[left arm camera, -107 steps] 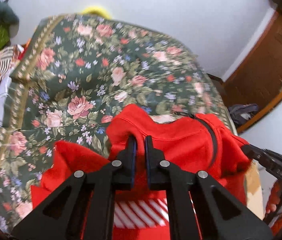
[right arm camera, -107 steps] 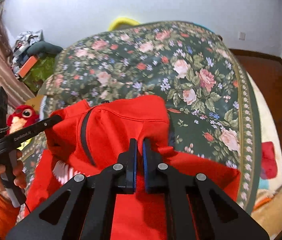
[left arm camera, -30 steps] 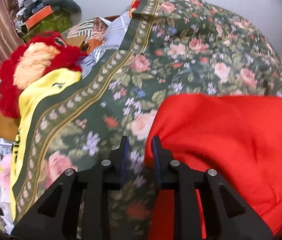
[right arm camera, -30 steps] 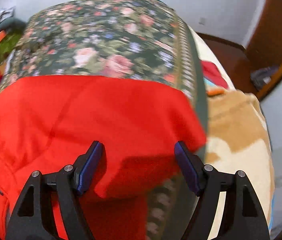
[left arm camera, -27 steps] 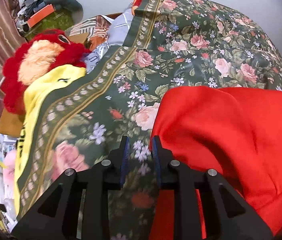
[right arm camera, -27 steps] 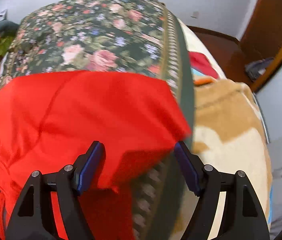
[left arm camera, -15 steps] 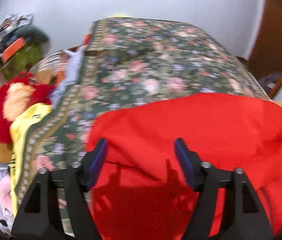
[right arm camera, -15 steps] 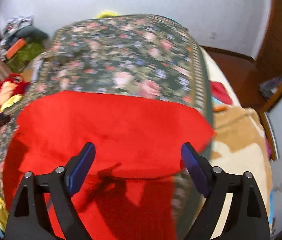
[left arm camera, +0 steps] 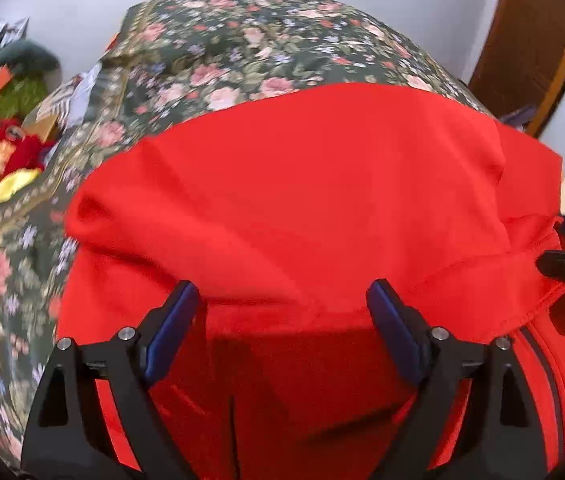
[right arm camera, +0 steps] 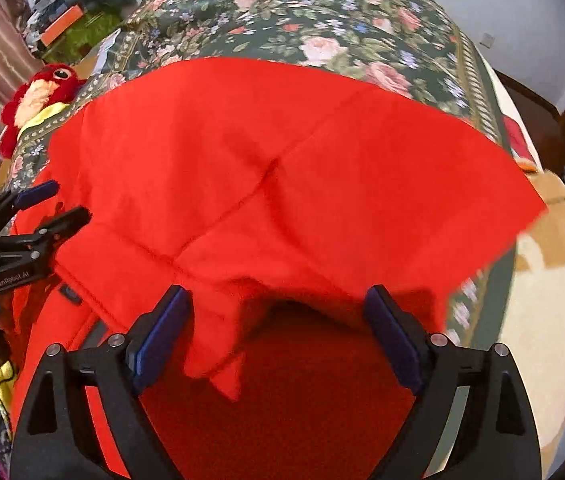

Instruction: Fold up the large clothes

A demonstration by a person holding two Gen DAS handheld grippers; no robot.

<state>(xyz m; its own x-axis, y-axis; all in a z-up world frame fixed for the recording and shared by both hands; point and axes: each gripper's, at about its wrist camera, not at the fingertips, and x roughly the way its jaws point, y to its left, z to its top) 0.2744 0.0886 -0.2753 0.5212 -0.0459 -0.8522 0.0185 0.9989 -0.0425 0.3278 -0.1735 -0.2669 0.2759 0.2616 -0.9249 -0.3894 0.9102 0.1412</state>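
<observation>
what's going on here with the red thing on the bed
A person with a gripper in each hand is folding a red garment on a bed with a floral bedspread. The left gripper and right gripper both stand open above the cloth; their jaws have just been opening, and neither pinches fabric now. The garment lies doubled over, its folded edge toward the far side. A red plush toy sits beside the bed.

Bright, even light, soft shadows under each tool, motion blur at the sides, strong fisheye bending, dark corners.
</observation>
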